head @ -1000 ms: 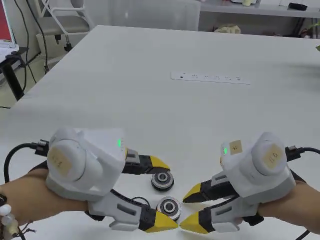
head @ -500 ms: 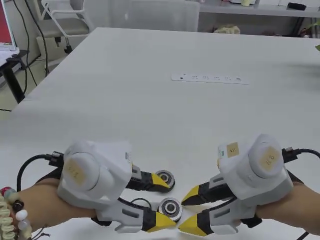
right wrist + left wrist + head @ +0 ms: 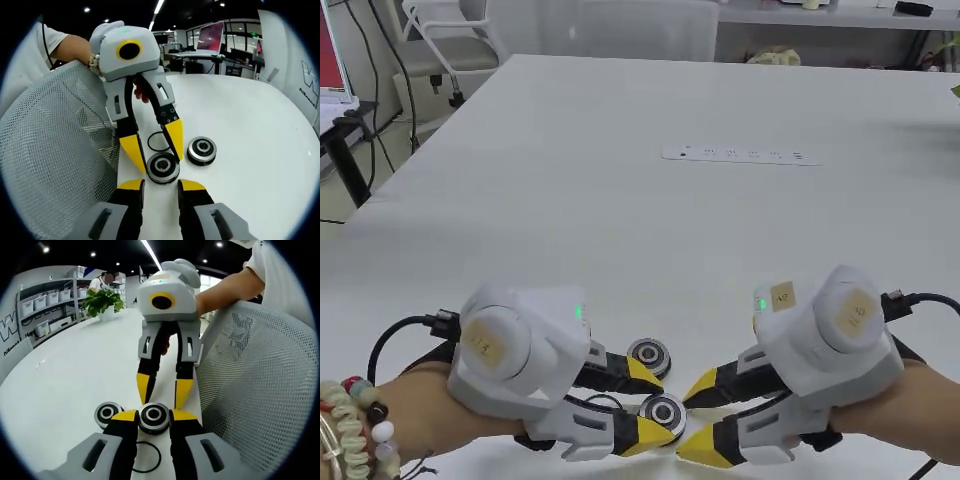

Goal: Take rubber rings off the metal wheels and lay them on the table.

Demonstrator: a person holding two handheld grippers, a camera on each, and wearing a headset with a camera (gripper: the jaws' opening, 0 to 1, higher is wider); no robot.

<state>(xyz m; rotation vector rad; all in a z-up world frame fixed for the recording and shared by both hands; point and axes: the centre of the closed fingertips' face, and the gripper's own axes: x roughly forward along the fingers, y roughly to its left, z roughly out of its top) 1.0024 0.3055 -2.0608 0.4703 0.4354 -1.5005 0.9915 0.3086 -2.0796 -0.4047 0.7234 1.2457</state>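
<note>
The left gripper (image 3: 653,403) has its two yellow-tipped jaws closed to a narrow gap around a round silver metal wheel with a dark centre (image 3: 663,413). In the left gripper view the wheel (image 3: 153,417) sits squarely between the tips, one tip against its rim at 9 o'clock and the other at 3 o'clock. It lies flat on the white table (image 3: 620,200).

The right gripper (image 3: 696,420) faces the left one from the 3 o'clock side of the wheel in the head view. Its jaws are partly open and hold nothing. In the right gripper view the gripped wheel (image 3: 163,167) lies just beyond the tips at 12 o'clock, apart from both and not between them.

A second metal wheel of the same kind (image 3: 649,354) lies flat just beside the first, at 11 o'clock from it in the head view and outside the left gripper's jaws. In the left gripper view it (image 3: 107,413) is at 9 o'clock from the gripped wheel, beyond the jaw tip.

A thin black rubber ring (image 3: 145,457) lies loose on the table at 6 o'clock from the gripped wheel in the left gripper view, under the gap between the left gripper's jaws. Whether either wheel carries a rubber ring cannot be told.
</note>
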